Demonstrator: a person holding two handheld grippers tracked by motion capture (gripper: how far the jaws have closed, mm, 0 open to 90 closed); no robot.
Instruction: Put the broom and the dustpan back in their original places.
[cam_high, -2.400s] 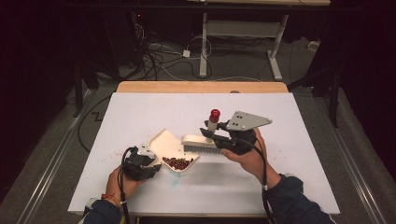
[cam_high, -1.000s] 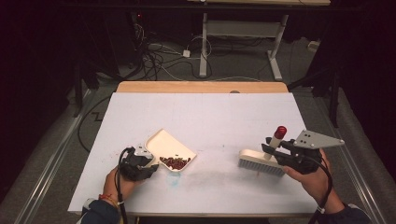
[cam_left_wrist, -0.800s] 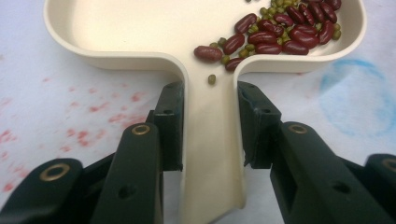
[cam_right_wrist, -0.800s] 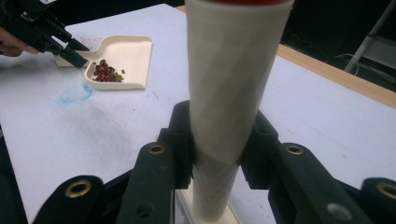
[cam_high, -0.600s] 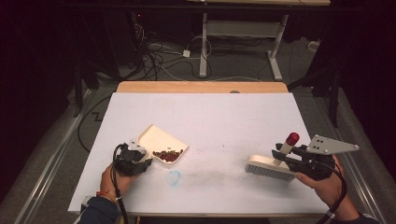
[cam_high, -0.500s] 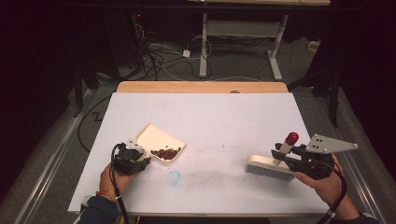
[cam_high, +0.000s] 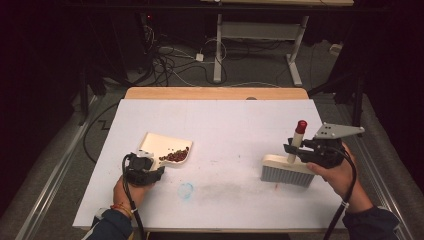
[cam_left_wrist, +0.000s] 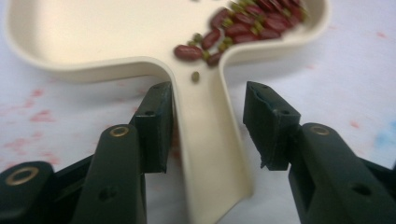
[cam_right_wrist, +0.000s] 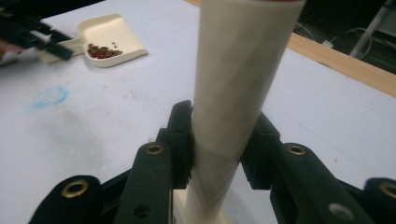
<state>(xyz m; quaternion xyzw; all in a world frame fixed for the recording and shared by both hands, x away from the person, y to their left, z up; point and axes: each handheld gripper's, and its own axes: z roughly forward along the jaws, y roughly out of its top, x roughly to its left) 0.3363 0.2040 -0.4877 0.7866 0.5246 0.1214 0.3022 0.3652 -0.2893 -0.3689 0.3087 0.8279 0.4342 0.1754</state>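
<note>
While the left gripper (cam_left_wrist: 208, 135) has just been opening off the smooth cream dustpan (cam_high: 162, 147) handle, right gripper (cam_high: 302, 150) clamps the brush (cam_high: 287, 170) well right of it.

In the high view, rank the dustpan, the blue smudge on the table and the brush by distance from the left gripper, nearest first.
Measured from the left gripper:
1. Dustpan: its handle lies between the jaws, the pan just beyond.
2. Blue smudge: on the table, a little toward the middle and the near edge.
3. Brush: far across on the other side, its handle clamped in the right gripper.
</note>
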